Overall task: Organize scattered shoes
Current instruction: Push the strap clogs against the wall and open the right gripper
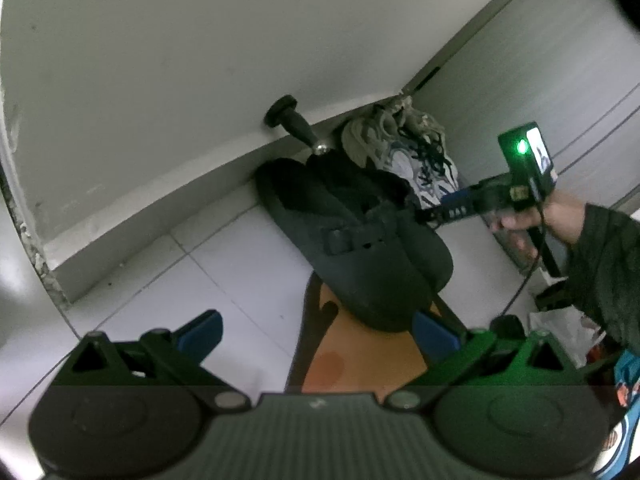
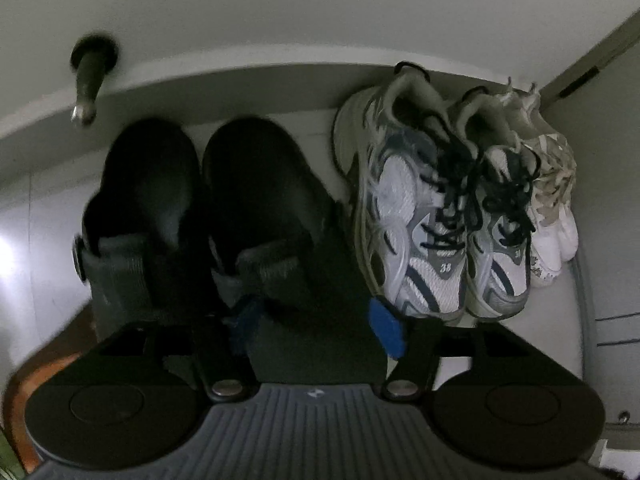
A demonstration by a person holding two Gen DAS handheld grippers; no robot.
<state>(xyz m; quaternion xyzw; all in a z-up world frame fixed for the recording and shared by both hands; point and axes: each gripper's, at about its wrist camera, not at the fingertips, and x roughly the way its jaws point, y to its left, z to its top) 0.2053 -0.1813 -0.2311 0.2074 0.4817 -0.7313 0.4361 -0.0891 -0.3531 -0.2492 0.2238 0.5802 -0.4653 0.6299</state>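
A: Right wrist view is looking almost straight down on the row along the baseboard. Two black clogs (image 2: 208, 200) are sitting side by side, heels to the wall, straps toward the camera. Just beside them a pair of white and blue sneakers (image 2: 448, 216) is lying together, and a pale, tattered pair (image 2: 556, 200) is crowding in at the far end, in the corner by the door frame.

B: What is the right gripper (image 2: 316, 320) doing?

A: Its blue pads are standing apart over the strap end of the nearer clog, pressing on nothing.

B: And from the other side?

A: The left wrist camera is showing the right gripper (image 1: 434, 210) in a hand (image 1: 520, 220), its tips hanging by the clogs' (image 1: 352, 232) open heels. The left gripper (image 1: 316, 334) is hovering with its jaws wide, nothing between them. Under it an orange mat (image 1: 360, 356) is lying on the white tiled floor (image 1: 224, 264), the clogs' toes resting on its edge. A black door stopper (image 1: 296, 124) is sticking out of the wall above the clogs.
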